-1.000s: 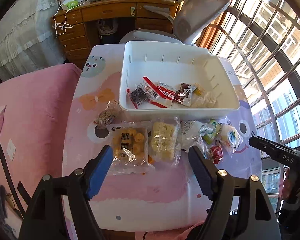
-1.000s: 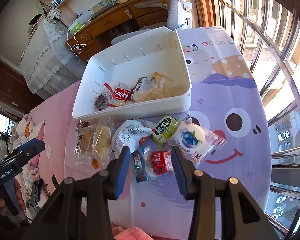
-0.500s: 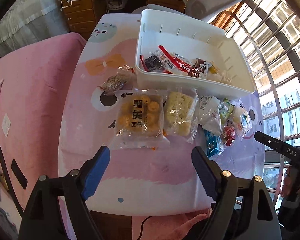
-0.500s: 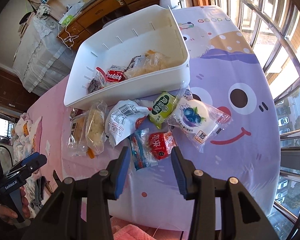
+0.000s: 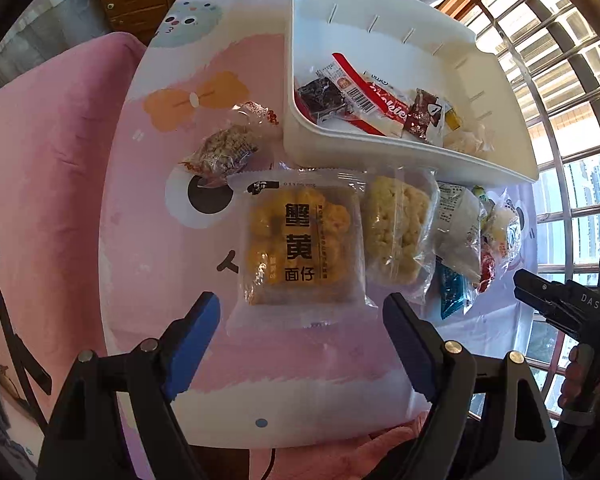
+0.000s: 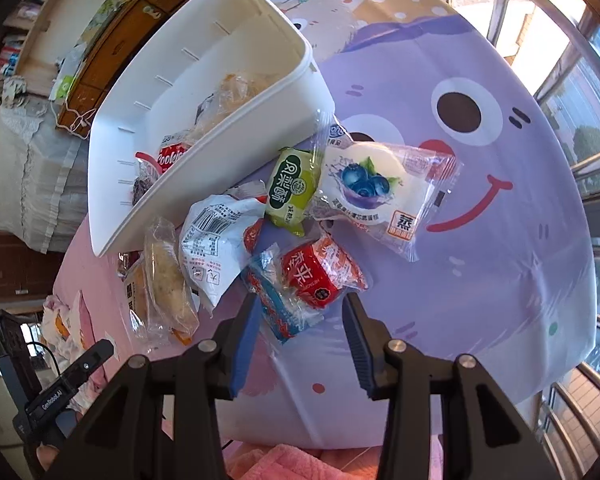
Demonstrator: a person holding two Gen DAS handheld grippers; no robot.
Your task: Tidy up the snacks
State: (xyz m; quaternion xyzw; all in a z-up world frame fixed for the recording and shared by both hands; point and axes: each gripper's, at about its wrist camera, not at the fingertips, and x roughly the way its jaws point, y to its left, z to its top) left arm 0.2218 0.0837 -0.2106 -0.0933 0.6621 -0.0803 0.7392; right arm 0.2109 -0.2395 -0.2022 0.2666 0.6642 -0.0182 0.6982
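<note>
White plastic forms the open bin (image 5: 404, 152) that serves as the landmark on the cartoon-printed tablecloth (image 5: 148, 264); a few wrapped snacks lie inside it, among them a red cookie packet (image 5: 384, 106). Along the bin's near wall a row of loose snacks waits on the cloth. Just in front of that wall lies a clear pack of yellow cakes with black characters (image 5: 300, 246), and beside it a pale puffed-rice bar (image 5: 396, 228). Off the bin's left corner sits a small brown grain bar (image 5: 224, 152).

The left gripper (image 5: 300, 316) hangs over the yellow pack, its blue-padded jaws spread wide and holding nothing, the pack's near edge lying between the tips.

In the right wrist view, a green pastry (image 6: 290, 192) and a blueberry bun (image 6: 374, 190) lie near the bin's right corner. The right gripper (image 6: 300, 320) has its jaws partly apart, empty, straddling a red packet (image 6: 314, 276) and a blue packet (image 6: 278, 306) without pressing either.
</note>
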